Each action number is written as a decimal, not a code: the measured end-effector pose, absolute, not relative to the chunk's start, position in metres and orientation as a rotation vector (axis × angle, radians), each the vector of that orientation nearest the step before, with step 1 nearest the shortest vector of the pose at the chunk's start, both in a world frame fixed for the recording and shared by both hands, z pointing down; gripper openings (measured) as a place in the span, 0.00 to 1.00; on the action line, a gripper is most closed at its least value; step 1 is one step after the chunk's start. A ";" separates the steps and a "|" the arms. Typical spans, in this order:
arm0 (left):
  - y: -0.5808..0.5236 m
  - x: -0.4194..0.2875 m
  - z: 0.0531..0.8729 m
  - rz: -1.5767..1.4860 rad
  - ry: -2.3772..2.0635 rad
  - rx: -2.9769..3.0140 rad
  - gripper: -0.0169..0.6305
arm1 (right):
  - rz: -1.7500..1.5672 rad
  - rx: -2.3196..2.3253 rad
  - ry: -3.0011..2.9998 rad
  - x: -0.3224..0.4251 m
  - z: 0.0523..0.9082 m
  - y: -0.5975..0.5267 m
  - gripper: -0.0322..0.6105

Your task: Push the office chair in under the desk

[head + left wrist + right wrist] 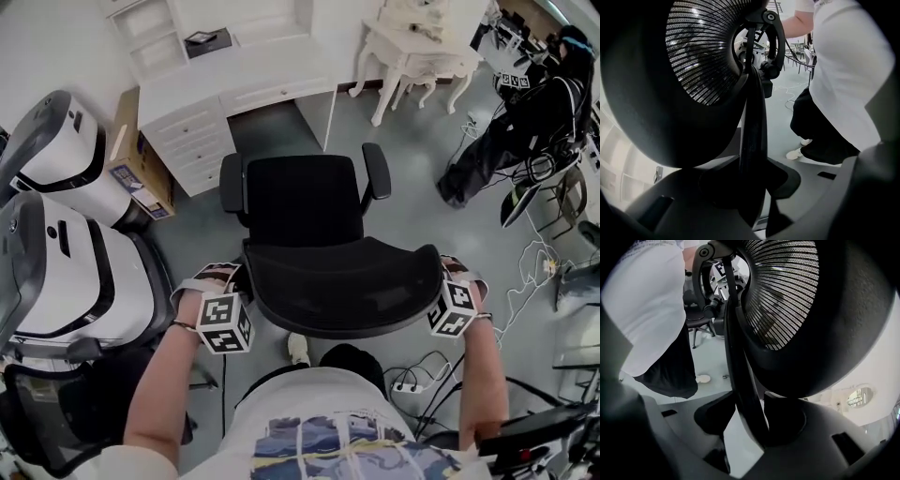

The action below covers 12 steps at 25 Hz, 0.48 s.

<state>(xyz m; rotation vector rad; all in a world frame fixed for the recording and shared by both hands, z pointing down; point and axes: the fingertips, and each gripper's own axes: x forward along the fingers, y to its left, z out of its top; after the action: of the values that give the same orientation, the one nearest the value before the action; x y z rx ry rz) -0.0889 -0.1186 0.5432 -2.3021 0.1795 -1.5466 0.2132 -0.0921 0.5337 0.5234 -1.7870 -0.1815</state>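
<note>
Office chair stood facing the kneehole of the white desk, not yet under it, left claw and right claw each clamped on a side rim of its mesh backrest; an even, level push from both would probably have kept it rolling straight.

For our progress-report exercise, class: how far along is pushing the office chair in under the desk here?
Done: the left gripper and the right gripper are each clamped on a side edge of the backrest, and the office chair faces the desk opening. In hand: the hold for the push. Left: the chair stands short of the desktop, so it likely must roll forward into the gap.
</note>
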 end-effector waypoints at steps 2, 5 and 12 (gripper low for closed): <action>-0.136 -0.092 0.543 -1.546 0.184 -2.305 0.23 | -0.182 0.524 -1.786 0.210 0.534 -0.112 0.37; -0.158 -0.090 0.544 -1.548 0.204 -2.307 0.22 | -0.193 0.513 -1.791 0.213 0.534 -0.140 0.38; -0.199 -0.076 0.546 -1.570 0.241 -2.301 0.22 | -0.218 0.495 -1.805 0.227 0.537 -0.191 0.38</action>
<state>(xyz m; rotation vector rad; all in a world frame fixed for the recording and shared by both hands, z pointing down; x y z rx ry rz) -0.0761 -0.1988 0.5463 -2.3008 0.2410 -1.5697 0.2265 -0.1914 0.5366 0.4948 -1.8051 -0.2176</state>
